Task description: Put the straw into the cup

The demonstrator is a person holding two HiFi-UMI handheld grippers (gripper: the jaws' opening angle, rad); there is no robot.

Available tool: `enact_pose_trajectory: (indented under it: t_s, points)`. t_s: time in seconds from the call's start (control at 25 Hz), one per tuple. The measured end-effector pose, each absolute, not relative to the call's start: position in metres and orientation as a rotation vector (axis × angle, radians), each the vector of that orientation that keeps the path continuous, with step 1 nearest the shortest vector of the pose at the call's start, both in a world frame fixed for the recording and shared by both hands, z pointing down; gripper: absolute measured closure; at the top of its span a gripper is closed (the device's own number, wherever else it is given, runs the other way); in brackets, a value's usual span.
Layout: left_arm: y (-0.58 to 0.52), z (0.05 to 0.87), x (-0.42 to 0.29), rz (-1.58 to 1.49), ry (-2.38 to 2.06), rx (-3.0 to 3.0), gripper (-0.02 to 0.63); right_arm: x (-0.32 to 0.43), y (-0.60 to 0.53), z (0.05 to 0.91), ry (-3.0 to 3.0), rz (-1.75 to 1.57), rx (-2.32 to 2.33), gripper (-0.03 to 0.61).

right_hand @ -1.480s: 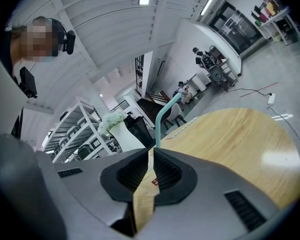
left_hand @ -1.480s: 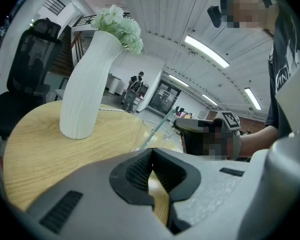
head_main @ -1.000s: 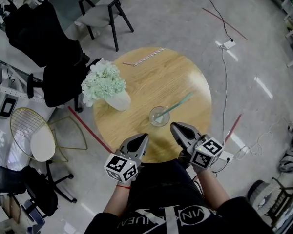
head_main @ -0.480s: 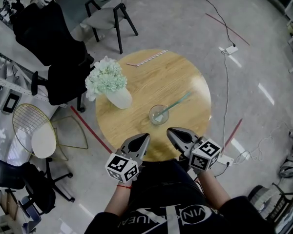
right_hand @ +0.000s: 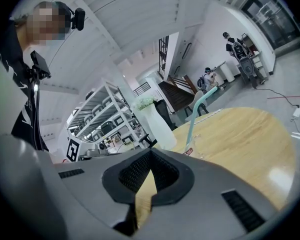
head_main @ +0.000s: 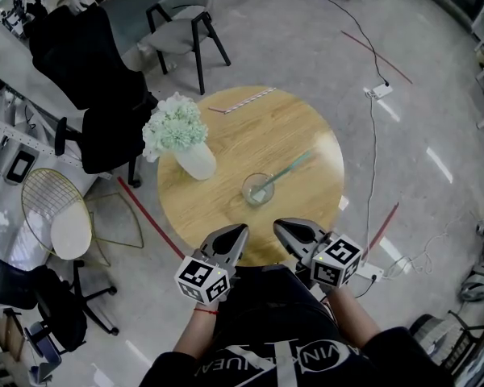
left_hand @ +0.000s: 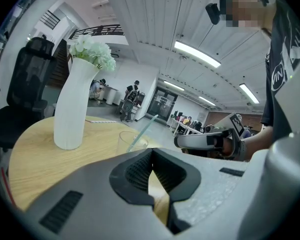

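A clear glass cup (head_main: pixel 258 189) stands on the round wooden table (head_main: pixel 250 139) with a teal straw (head_main: pixel 289 168) leaning out of it to the right. The left gripper view shows the cup (left_hand: pixel 129 143) and straw (left_hand: pixel 144 129) just ahead. In the right gripper view the straw (right_hand: pixel 194 118) rises from the cup (right_hand: pixel 196 145). My left gripper (head_main: pixel 235 234) and right gripper (head_main: pixel 281 226) hover side by side over the table's near edge, short of the cup. Both are shut and hold nothing.
A white vase (head_main: pixel 196 161) of pale green flowers (head_main: pixel 173 126) stands left of the cup. A striped straw (head_main: pixel 244 99) lies at the table's far edge. Chairs (head_main: pixel 184 21) and a black office chair (head_main: pixel 89 79) stand behind and left. A cable (head_main: pixel 374 143) runs along the floor at the right.
Both grippers have drawn back slightly toward the person, the right one farther from the cup. The cup and straw have not moved.
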State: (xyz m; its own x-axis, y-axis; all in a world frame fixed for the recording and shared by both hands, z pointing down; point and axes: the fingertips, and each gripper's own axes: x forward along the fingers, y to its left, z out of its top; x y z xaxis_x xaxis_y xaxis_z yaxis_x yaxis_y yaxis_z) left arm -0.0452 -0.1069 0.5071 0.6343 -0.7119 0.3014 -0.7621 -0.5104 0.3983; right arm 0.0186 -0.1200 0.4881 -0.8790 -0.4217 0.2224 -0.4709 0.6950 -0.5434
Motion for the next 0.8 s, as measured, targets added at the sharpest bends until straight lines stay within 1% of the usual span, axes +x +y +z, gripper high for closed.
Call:
enact_pose_trajectory:
  t_s: [0.56,0.8]
  points:
    - [-0.096,0.492,-0.052,0.153,-1.136,2.409,0.607,0.014,-0.099,0.484,-2.827,0.927,0.774,0.575]
    - [-0.073,0.493,-0.056,0.143,-1.105,2.404,0.607,0.006,-0.075,0.480,-2.815,0.915,0.794,0.575]
